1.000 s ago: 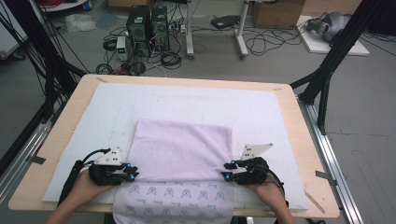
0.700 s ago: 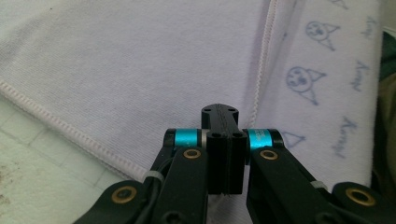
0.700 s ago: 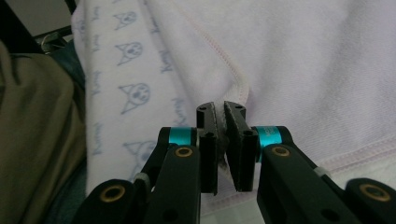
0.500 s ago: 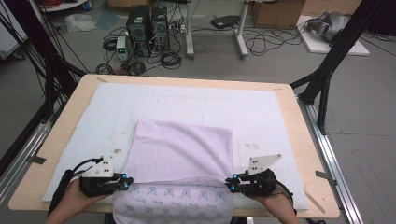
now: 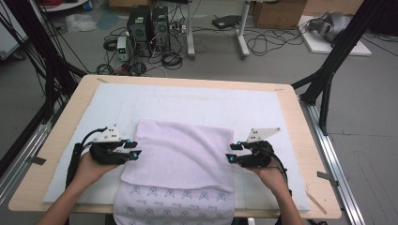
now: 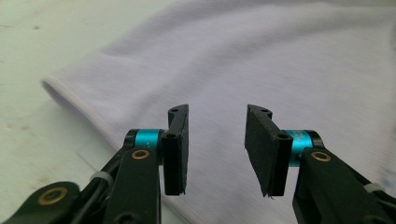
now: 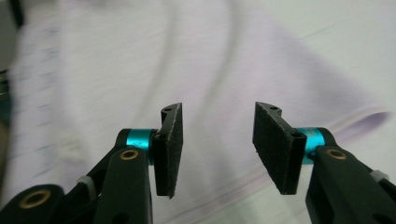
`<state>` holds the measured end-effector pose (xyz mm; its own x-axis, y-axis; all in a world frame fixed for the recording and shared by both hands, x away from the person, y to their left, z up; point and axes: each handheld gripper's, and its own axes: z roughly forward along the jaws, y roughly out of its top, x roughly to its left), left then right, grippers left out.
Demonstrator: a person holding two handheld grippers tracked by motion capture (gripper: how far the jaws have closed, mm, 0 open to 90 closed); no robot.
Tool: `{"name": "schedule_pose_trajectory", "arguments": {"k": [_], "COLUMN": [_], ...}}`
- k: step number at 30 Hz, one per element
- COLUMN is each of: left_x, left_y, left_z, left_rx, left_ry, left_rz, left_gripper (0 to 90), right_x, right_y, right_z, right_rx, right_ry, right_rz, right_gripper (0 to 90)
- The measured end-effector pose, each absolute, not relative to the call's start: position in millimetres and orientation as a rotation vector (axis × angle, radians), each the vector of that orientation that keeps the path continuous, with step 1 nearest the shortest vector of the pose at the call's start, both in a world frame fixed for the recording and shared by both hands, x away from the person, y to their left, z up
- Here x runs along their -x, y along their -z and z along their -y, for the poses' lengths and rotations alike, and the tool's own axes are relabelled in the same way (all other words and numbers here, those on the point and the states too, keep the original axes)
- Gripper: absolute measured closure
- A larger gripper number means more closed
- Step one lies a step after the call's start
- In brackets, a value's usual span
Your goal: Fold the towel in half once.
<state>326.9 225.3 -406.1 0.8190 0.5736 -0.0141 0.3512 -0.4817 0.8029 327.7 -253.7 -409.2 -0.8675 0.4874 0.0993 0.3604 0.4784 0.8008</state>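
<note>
A pale lilac towel (image 5: 180,154) lies folded on the white mat (image 5: 197,103). Its patterned lower layer (image 5: 173,201) reaches the table's front edge. My left gripper (image 5: 133,149) hovers at the towel's left edge. Its jaws have just been opening and stand open, with nothing between them and the towel (image 6: 280,60) below and beyond my left gripper (image 6: 217,116). My right gripper (image 5: 232,152) is at the towel's right edge. It too has just been opening and is open and empty, my right gripper (image 7: 218,112) above the towel (image 7: 116,70) and its hem.
The wooden table (image 5: 305,140) has bare margins left and right of the mat. A black frame post (image 5: 328,79) stands at the far right corner. Computers (image 5: 148,23) and cables lie on the floor beyond the far edge.
Both grippers have opened and let go of the towel near its front fold. Both have lifted and moved away from the person, along the towel's side edges. The folded layer lies flat.
</note>
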Motion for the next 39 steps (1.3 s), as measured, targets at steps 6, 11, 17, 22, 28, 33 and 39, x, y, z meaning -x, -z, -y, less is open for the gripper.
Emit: {"name": "schedule_pose_trajectory", "arguments": {"k": [6, 11, 17, 22, 28, 33, 39], "left_x": [-382.7, -417.0, -433.0, -431.7, -436.8, -452.6, -471.6], "left_y": [414.2, 414.7, 434.6, 438.4, 421.2, 376.9, 315.4], "left_z": [-224.4, -227.3, -226.9, -217.4, -216.0, -216.5, -218.6], "left_rx": [-2.062, -2.064, -2.091, -2.142, -2.091, -2.029, -1.945], "left_ry": [-0.328, -0.348, -0.332, -0.347, -0.424, -0.536, -0.634], "left_rz": [-0.838, -0.942, -1.05, -0.96, -0.978, -0.987, -0.974], "left_gripper": [57.8, 53.5, 38.1, 75.7, 83.5, 84.0, 81.4], "right_x": [-377.6, -406.0, -420.4, -423.7, -431.2, -451.9, -481.9], "right_y": [413.6, 419.6, 442.5, 446.0, 432.4, 386.6, 313.7], "right_z": [258.1, 261.1, 266.5, 260.0, 253.9, 255.9, 253.0], "right_rx": [-0.864, -0.942, -1.04, -1.0, -0.965, -0.941, -0.873], "right_ry": [-1.298, -1.247, -1.173, -1.216, -1.133, -1.117, -1.107], "right_rz": [-2.51, -2.485, -2.508, -2.558, -2.504, -2.426, -2.331], "right_gripper": [44.9, 39.2, 37.0, 74.3, 86.4, 86.7, 83.6]}}
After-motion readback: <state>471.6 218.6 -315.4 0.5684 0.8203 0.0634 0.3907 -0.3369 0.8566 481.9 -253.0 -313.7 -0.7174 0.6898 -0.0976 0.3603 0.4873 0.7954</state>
